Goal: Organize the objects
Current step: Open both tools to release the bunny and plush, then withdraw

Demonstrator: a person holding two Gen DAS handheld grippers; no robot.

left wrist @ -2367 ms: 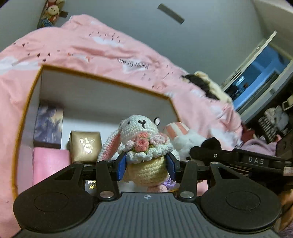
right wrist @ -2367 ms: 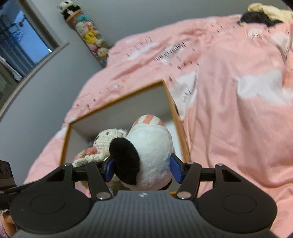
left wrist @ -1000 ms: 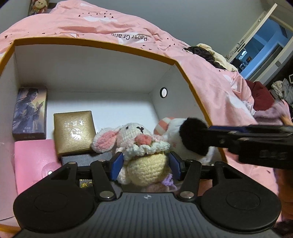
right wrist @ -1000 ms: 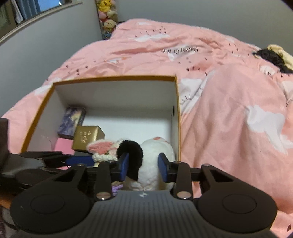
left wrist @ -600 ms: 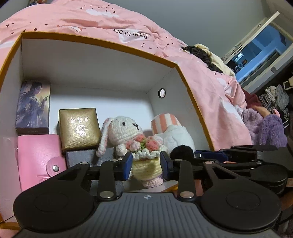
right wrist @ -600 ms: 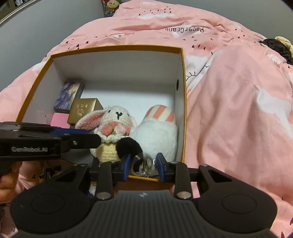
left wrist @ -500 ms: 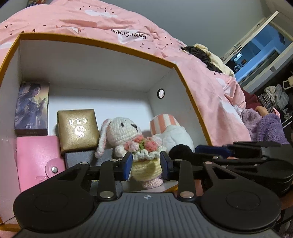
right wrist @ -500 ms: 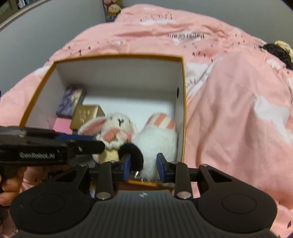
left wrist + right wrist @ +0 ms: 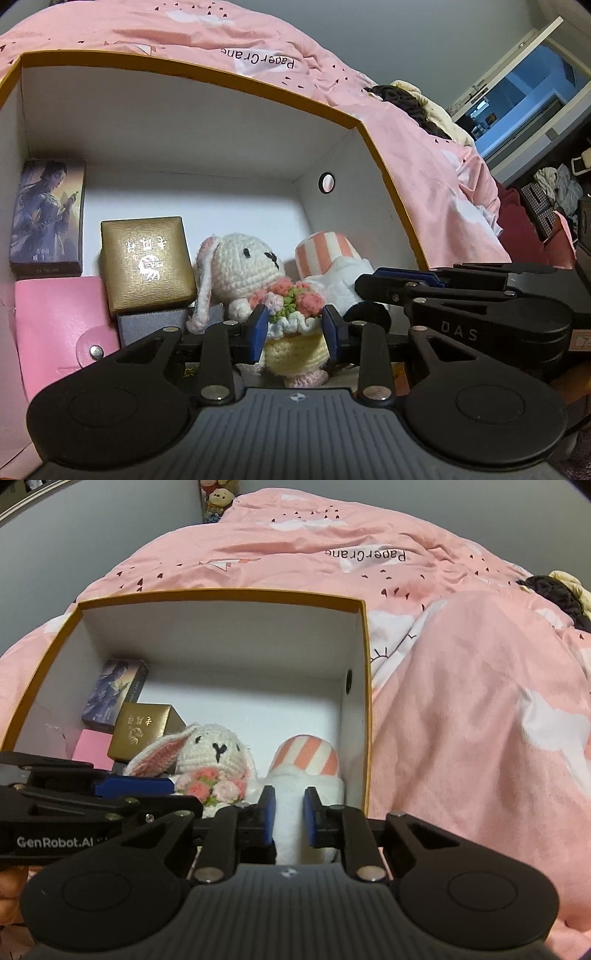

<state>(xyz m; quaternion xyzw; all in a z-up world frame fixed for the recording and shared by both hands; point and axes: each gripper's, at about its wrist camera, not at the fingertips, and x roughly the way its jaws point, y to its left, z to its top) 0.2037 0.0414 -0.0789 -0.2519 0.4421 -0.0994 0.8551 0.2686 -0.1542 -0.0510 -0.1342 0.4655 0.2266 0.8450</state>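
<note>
A crocheted white bunny with a flower bouquet stands upright in the white box with an orange rim. My left gripper has its blue pads on either side of the bunny's yellow body, shut on it. To its right lies a white plush with a striped pink cap and a black ear. My right gripper is shut on that plush's white body at the box's near right corner. The bunny also shows in the right wrist view.
On the box's left side lie a picture card box, a gold box, a pink wallet and a grey box. The box sits on a pink duvet. Clothes lie far right.
Both grippers have brought the bunny and the plush down into the box. They now sit on its floor side by side, and both grippers have drawn back slightly.
</note>
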